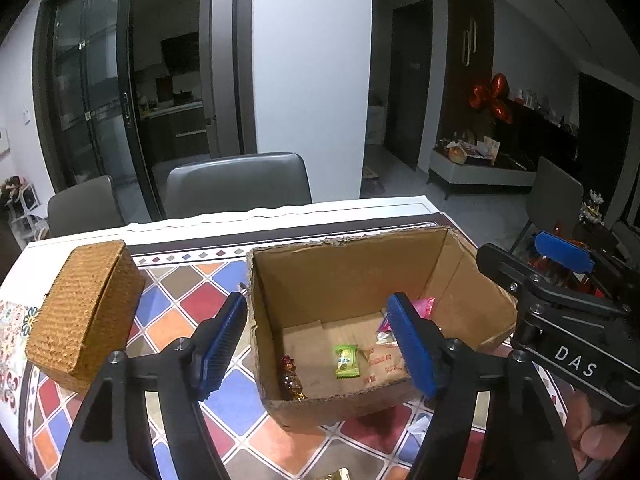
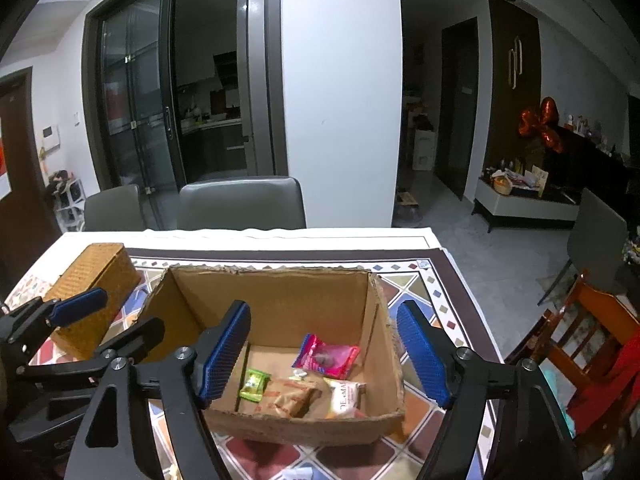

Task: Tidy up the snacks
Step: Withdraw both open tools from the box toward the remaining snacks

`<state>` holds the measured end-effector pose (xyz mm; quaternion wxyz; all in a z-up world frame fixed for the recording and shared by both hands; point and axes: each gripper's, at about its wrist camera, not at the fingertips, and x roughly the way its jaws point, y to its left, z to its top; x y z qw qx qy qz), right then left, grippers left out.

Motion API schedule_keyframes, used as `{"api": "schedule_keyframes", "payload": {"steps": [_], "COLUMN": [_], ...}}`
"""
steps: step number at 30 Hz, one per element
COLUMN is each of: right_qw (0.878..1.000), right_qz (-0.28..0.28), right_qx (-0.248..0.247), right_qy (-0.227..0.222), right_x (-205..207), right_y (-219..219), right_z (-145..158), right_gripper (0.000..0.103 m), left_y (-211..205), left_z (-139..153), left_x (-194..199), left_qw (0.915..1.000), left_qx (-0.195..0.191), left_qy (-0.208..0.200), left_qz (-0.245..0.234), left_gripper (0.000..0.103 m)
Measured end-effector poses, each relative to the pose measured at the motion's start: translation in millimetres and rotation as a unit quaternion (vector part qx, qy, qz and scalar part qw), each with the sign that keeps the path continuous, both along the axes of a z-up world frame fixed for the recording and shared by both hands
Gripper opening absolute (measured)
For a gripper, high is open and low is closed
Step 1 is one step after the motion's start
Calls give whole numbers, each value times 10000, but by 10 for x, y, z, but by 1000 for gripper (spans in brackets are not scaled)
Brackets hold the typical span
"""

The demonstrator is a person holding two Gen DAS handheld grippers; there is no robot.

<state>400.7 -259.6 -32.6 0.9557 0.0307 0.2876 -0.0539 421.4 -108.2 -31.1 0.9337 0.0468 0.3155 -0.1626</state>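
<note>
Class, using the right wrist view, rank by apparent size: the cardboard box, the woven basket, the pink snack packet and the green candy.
1. cardboard box
2. woven basket
3. pink snack packet
4. green candy

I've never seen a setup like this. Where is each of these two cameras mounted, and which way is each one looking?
Left wrist view: on the left gripper, aimed forward and down into the open brown cardboard box; its own open blue-padded fingers show, plus the right gripper and a hand.
Right wrist view: on the right gripper, aimed likewise; its open fingers show, the left gripper at left.
Shared: the box, the green candy wrapper, the woven tan lidded basket, the tiled-pattern tablecloth, the grey chairs.
</note>
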Motion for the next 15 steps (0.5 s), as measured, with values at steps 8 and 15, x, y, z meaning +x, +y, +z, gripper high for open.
{"api": "schedule_keyframes", "payload": {"steps": [8,15], "right_qw": [9999,9998], "right_qz": [-22,-68], "right_qx": [0,-32], "right_qy": [-113,-197], "right_x": [-174,-372], "right_y": [-7,-19], "right_z": [121,217], "right_gripper": [76,77], "left_y": [43,61], "left_z": [145,228], "left_x": [-182,-366], "left_qw": [9999,9997], "left_qx": [-47,-43], "left_qy": [-117,-213], "left_qz": [44,53], "left_gripper": [75,77]}}
